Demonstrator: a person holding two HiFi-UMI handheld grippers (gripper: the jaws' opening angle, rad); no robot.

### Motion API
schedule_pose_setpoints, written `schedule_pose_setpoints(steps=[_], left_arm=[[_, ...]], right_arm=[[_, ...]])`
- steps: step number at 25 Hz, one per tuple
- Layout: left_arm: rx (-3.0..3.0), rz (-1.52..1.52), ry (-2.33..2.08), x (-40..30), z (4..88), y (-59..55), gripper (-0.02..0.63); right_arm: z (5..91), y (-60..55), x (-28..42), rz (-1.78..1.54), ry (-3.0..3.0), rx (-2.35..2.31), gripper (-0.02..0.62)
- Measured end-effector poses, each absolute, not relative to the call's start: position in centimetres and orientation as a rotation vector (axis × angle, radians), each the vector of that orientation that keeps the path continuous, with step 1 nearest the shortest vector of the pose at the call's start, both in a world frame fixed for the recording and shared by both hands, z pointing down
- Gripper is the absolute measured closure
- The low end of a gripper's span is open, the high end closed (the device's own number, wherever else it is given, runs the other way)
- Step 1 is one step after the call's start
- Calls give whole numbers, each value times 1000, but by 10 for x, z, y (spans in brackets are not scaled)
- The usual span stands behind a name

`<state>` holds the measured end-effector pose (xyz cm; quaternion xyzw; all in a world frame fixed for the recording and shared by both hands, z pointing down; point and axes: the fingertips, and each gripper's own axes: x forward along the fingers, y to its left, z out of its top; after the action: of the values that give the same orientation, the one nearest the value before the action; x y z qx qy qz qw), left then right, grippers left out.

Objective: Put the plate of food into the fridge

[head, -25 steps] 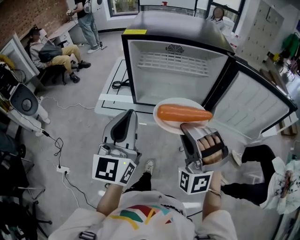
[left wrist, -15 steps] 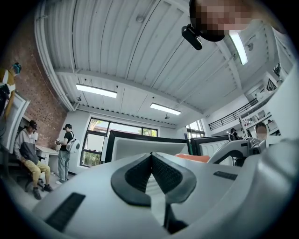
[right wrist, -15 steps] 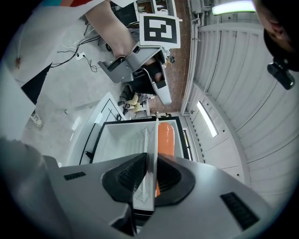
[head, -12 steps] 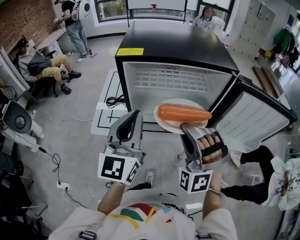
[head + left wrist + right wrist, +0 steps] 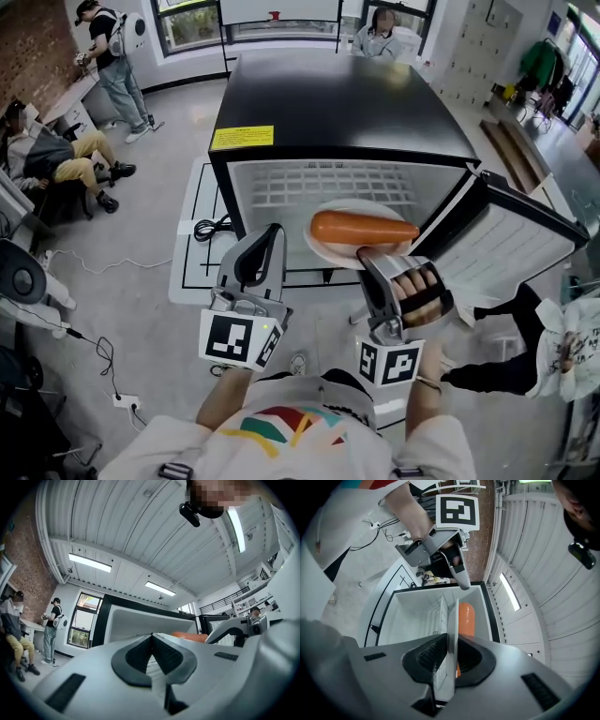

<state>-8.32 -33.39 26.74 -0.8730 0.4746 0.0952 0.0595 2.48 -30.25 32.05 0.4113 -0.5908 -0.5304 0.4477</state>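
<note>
The right gripper's [image 5: 450,645] jaws are shut on the near rim of the plate [image 5: 451,616], which runs edge-on between the pads. A carrot [image 5: 466,617] lies on the plate beyond them. In the head view the right gripper [image 5: 368,253] holds the plate [image 5: 326,247] about level, with the carrot [image 5: 364,228] lying across it from left to right. The plate is in front of the open fridge [image 5: 342,103], its far edge over the lower front lip of the white compartment.

The left gripper's [image 5: 152,637] jaws are pressed together with nothing between them. In the head view the left gripper [image 5: 270,231] is just left of the plate, apart from it, and points at the fridge too.

The door [image 5: 511,234] stands swung out to the right. A wire shelf [image 5: 323,185] shows inside, and a yellow label [image 5: 242,138] sits on the black top near the front edge. On the floor at the left a cable [image 5: 202,228] lies by the fridge, and a person [image 5: 52,155] sits well off to the left.
</note>
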Motion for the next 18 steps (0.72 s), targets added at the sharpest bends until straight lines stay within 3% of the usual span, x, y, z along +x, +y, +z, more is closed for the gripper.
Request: schedule_pose_setpoints(steps=[18], left_arm=[[-2645,265,1475,-77,286,-372,601]], right_arm=[[320,-350,26,-1333,-1475,1002,552]])
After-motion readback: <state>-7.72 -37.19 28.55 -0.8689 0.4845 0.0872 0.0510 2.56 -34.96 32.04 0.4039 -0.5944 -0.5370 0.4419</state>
